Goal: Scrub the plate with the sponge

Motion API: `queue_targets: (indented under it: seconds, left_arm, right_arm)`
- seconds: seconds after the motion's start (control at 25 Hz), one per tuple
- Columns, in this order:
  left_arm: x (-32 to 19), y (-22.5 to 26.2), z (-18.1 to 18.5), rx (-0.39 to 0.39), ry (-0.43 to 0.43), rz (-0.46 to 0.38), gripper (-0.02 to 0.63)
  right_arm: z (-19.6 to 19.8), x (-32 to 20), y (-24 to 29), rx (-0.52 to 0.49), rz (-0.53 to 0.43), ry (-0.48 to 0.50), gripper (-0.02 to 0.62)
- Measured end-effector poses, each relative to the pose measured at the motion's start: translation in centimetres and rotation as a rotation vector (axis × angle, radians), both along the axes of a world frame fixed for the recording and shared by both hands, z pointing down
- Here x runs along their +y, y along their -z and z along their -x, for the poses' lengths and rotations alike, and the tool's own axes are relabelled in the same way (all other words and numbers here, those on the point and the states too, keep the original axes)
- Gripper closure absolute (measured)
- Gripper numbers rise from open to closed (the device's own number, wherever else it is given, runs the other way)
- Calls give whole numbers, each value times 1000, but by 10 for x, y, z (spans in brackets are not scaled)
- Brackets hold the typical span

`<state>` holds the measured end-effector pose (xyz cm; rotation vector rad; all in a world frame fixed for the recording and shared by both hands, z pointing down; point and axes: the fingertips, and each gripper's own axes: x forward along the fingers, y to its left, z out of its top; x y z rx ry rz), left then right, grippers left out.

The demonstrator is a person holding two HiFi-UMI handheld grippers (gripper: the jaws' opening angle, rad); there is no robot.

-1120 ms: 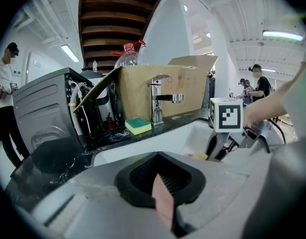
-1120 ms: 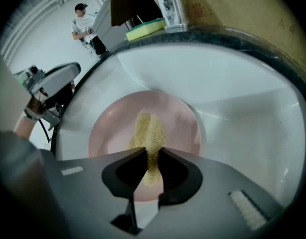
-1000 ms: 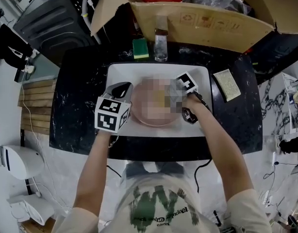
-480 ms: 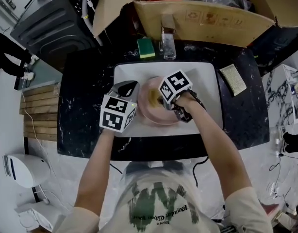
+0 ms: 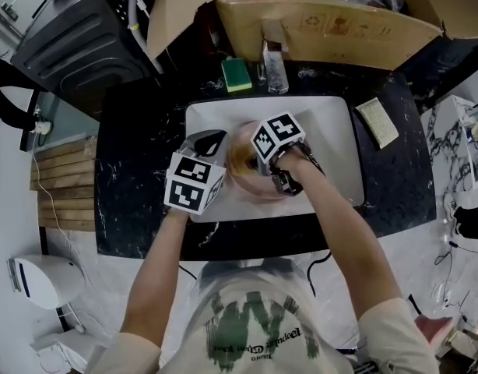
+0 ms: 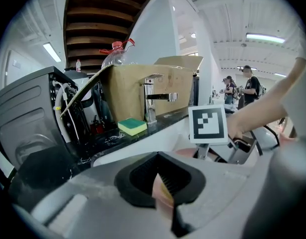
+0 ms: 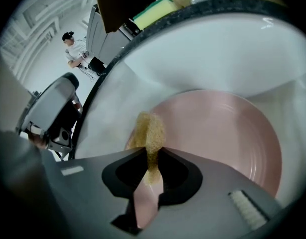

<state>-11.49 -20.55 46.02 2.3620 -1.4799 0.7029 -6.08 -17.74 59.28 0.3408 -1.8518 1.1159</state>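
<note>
Pink is what shows between both pairs of jaws. My left gripper (image 6: 161,189) is closed down on the near-left rim of the plate (image 5: 248,185), with a sliver of that rim caught in the pads, so this hand is the anchor. My right gripper (image 7: 150,172) is pinched tight on the sponge (image 7: 149,129), a thin tan pad squeezed almost flat. The sponge stands on edge with its long axis running straight out along the jaws.

The plate lies flat in the white sink (image 5: 332,123), which is set into the black counter (image 5: 130,170). From the right gripper view, the sponge's tip meets the plate at its left side, close to the rim. Nearly all the plate's face spreads away to the right of it and a little ahead. That side is also away from where my left jaws bite, so I judge the coming stroke should sweep rightward across the middle. The right hand is the one over the plate and does the work, while the left only has to hold the rim down. A spare green sponge (image 5: 237,75) sits by the tap (image 5: 274,53), well apart.
</note>
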Motion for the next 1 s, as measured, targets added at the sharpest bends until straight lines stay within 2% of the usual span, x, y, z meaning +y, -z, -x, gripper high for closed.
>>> queue_targets:
  seconds: [0.2, 1.0]
  left_arm:
    - [-1, -2, -1, 14, -6, 3, 601]
    - [0, -7, -6, 2, -11, 11, 601]
  right_arm:
    - [2, 6, -8, 30, 8, 9, 531]
    - [-18, 24, -6, 83, 29, 162, 531]
